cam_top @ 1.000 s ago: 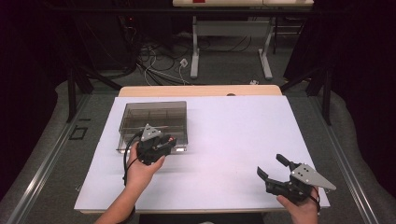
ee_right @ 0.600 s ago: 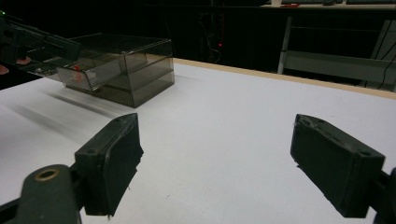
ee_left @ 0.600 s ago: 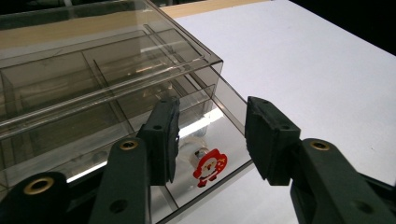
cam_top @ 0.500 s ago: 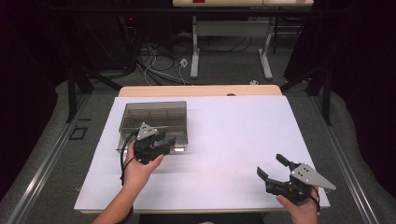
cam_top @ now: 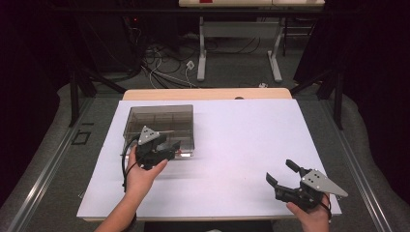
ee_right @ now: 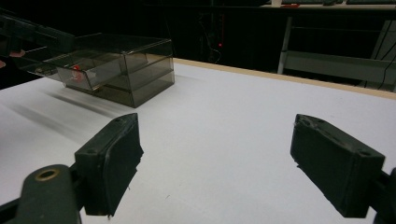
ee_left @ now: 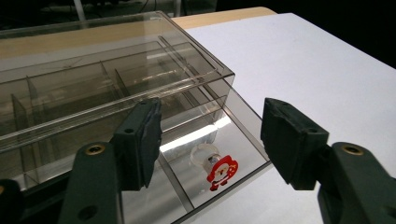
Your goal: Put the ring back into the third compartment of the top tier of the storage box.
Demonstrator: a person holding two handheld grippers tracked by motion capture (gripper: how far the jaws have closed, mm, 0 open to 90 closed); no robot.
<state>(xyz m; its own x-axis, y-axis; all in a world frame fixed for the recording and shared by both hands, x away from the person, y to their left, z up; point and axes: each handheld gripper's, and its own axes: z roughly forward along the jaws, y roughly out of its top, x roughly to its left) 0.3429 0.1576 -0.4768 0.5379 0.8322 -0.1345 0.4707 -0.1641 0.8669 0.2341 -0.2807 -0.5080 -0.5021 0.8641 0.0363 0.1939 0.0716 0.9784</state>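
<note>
Broadly, the white-topped bench (cam_top: 241, 145) with its pale wooden far edge lies under both my arms, which reach in from the near side. On its left half sits the smoky transparent plastic organiser box (cam_top: 159, 123), divided inside into compartments, with a shallow clear drawer (ee_left: 233, 154) pulled out of its near face. My left forearm angles up toward that box, hand (cam_top: 140, 176) wrapped under the grip, and my left claw (cam_top: 167, 147) hangs just over the drawer at the box's near edge, spread wide and grasping nothing; in the left gripper view its two black pads frame the drawer without touching it. My right hand (cam_top: 312, 217) rests low at the near right corner of the bench, well apart from the box, with my right claw (cam_top: 285, 174) pointing up and left across bare white surface, likewise released and empty. Smallest of all, a little red-and-white Santa figure on a clear round ring (ee_left: 219, 170) lies in the drawer's corner compartment.
</note>
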